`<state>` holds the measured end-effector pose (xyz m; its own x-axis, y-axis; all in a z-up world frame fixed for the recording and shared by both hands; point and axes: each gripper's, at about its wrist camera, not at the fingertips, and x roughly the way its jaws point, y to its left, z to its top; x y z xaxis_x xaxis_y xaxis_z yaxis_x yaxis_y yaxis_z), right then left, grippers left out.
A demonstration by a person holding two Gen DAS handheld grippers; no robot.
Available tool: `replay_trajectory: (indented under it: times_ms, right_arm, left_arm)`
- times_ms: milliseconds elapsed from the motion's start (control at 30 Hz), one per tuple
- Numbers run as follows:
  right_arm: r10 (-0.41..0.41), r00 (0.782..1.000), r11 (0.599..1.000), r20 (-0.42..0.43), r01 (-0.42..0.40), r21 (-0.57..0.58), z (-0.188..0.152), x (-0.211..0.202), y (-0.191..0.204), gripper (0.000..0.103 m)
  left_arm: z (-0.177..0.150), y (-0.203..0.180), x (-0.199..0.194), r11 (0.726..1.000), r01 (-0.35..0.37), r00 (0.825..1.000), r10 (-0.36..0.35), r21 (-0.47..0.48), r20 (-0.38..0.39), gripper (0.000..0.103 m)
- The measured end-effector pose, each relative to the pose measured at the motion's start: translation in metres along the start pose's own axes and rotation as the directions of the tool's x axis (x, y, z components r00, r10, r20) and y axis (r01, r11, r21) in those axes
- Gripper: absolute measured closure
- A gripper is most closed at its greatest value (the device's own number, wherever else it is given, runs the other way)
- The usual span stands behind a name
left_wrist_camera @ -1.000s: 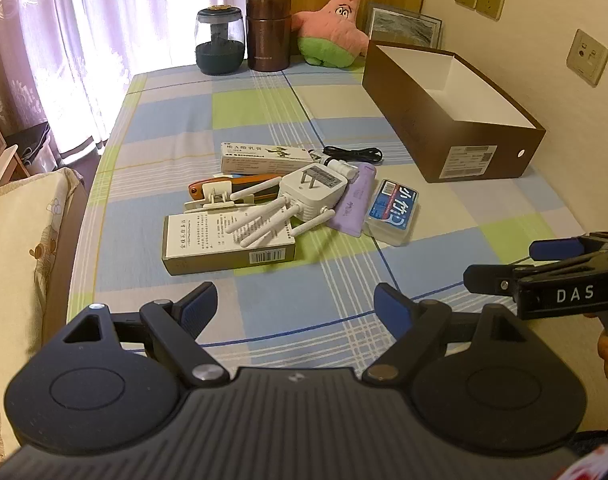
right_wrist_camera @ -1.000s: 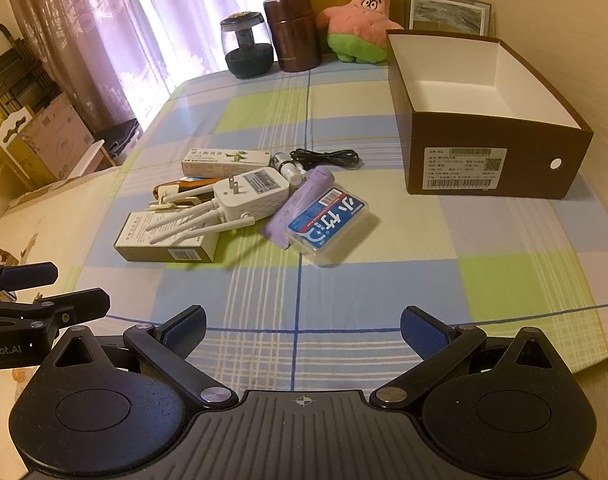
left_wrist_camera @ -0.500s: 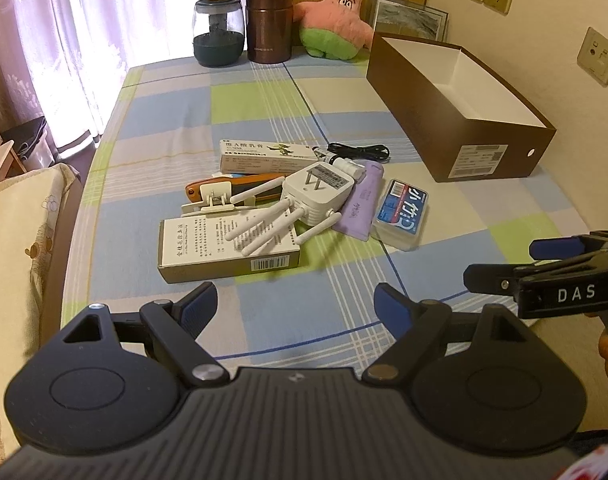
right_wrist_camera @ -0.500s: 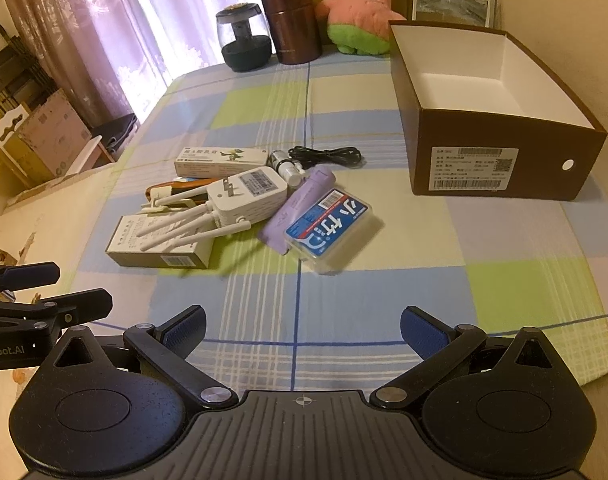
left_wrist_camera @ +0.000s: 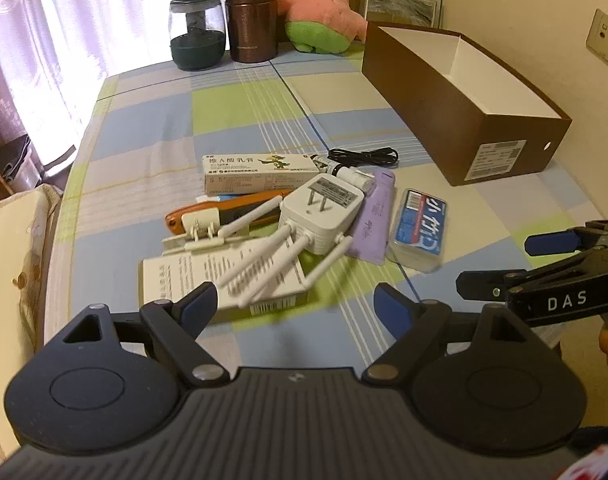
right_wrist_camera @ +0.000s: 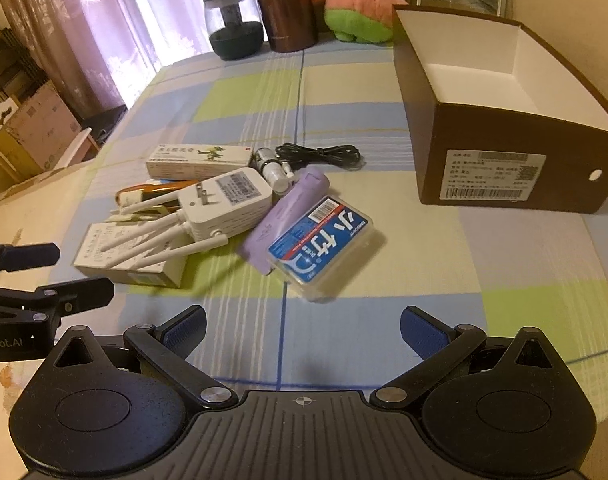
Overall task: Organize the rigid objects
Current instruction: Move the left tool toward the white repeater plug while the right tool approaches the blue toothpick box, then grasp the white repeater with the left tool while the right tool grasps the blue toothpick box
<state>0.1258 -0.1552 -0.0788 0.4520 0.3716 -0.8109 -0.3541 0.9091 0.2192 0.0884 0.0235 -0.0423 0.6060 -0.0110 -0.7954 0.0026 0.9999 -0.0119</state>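
A pile of small items lies mid-table: a white router [left_wrist_camera: 320, 208] [right_wrist_camera: 220, 204] with antennas, resting on a flat white carton [left_wrist_camera: 220, 280] [right_wrist_camera: 124, 256]; a long medicine box [left_wrist_camera: 260, 172] [right_wrist_camera: 200, 158]; an orange-handled tool [left_wrist_camera: 224, 210]; a purple tube [left_wrist_camera: 374, 216] [right_wrist_camera: 288, 216]; a blue-labelled clear case [left_wrist_camera: 420, 228] [right_wrist_camera: 324, 242]; a black cable [left_wrist_camera: 364, 156] [right_wrist_camera: 320, 152]. The open brown box [left_wrist_camera: 500, 136] [right_wrist_camera: 500, 172] stands empty at the right. My left gripper [left_wrist_camera: 296, 306] is open just short of the carton. My right gripper [right_wrist_camera: 302, 328] is open in front of the clear case.
At the far edge stand a dark glass jar [left_wrist_camera: 196, 32], a brown canister [left_wrist_camera: 250, 20], a pink star plush [left_wrist_camera: 324, 12] and a framed picture [left_wrist_camera: 402, 4]. Curtains hang at the left. Checked cloth [right_wrist_camera: 504, 264] lies bare at the near right.
Both grippers have moved forward toward the pile, which now fills more of each view. Both stay open and hold nothing.
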Motion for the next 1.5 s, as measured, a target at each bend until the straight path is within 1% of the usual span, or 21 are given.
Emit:
replay_trajectory:
  times_ms: [267,433,500,633,833,867,933,1000,1033,1100,1167,1300,1367,1433,1500]
  right_arm:
    - [-0.011,0.999,0.999,-0.036,0.012,0.035,0.018,0.036,-0.01,0.01]
    - [-0.02,0.999,1.0,-0.05,0.021,0.023,0.027,0.055,-0.012,0.014]
    - [-0.021,0.998,0.999,-0.055,0.023,0.026,0.031,0.061,-0.012,0.015]
    - [-0.017,0.998,0.999,-0.061,0.019,0.036,0.04,0.073,-0.013,0.016]
    - [-0.047,0.995,0.998,-0.091,0.05,0.029,0.048,0.091,-0.015,0.016]
    - [-0.044,0.994,0.998,-0.099,0.047,0.03,0.048,0.093,-0.016,0.017]
    - [-0.055,0.991,0.998,-0.121,0.057,0.015,0.049,0.097,-0.018,0.022]
    - [-0.071,0.986,0.997,-0.149,0.069,-0.015,0.049,0.1,-0.02,0.033]
    - [-0.077,0.983,0.997,-0.168,0.073,-0.029,0.049,0.101,-0.023,0.035]
    - [-0.086,0.982,0.995,-0.169,0.077,-0.057,0.047,0.098,-0.029,0.042]
    - [-0.088,0.98,0.994,-0.178,0.076,-0.074,0.047,0.095,-0.036,0.044]
    - [-0.089,0.978,0.995,-0.186,0.078,-0.066,0.046,0.087,-0.055,0.044]
    - [-0.09,0.98,0.995,-0.179,0.081,-0.06,0.045,0.083,-0.066,0.044]
    - [-0.09,0.981,0.995,-0.173,0.081,-0.056,0.044,0.079,-0.075,0.044]
    - [-0.079,0.983,0.996,-0.166,0.072,-0.048,0.042,0.074,-0.082,0.044]
  left_arm:
    - [0.016,0.008,0.037,1.0,-0.002,0.999,0.002,0.007,-0.039,0.021]
    - [0.023,0.009,0.057,1.0,0.005,0.997,-0.003,0.025,-0.072,0.023]
    - [0.026,0.009,0.063,0.999,0.004,0.997,-0.001,0.036,-0.08,0.027]
    - [0.029,0.009,0.072,0.999,0.006,0.996,-0.001,0.053,-0.092,0.028]
    - [0.032,0.01,0.086,0.998,0.028,0.993,-0.022,0.051,-0.12,0.029]
    - [0.032,0.009,0.088,0.998,0.031,0.992,-0.024,0.05,-0.126,0.029]
    - [0.033,0.008,0.09,0.998,0.034,0.991,-0.027,0.053,-0.133,0.03]
    - [0.033,0.006,0.092,0.998,0.035,0.99,-0.027,0.059,-0.138,0.032]
    - [0.033,0.005,0.093,0.997,0.039,0.99,-0.03,0.059,-0.14,0.034]
    - [0.034,0.002,0.094,0.997,0.05,0.988,-0.041,0.059,-0.146,0.037]
    - [0.033,-0.003,0.093,0.996,0.068,0.987,-0.059,0.061,-0.149,0.037]
    - [0.032,-0.019,0.094,0.992,0.105,0.984,-0.092,0.074,-0.155,0.037]
    - [0.031,-0.027,0.096,0.989,0.123,0.981,-0.109,0.078,-0.159,0.037]
    - [0.03,-0.034,0.1,0.987,0.148,0.975,-0.135,0.066,-0.177,0.04]
    - [0.029,-0.04,0.104,0.986,0.153,0.973,-0.138,0.071,-0.186,0.04]
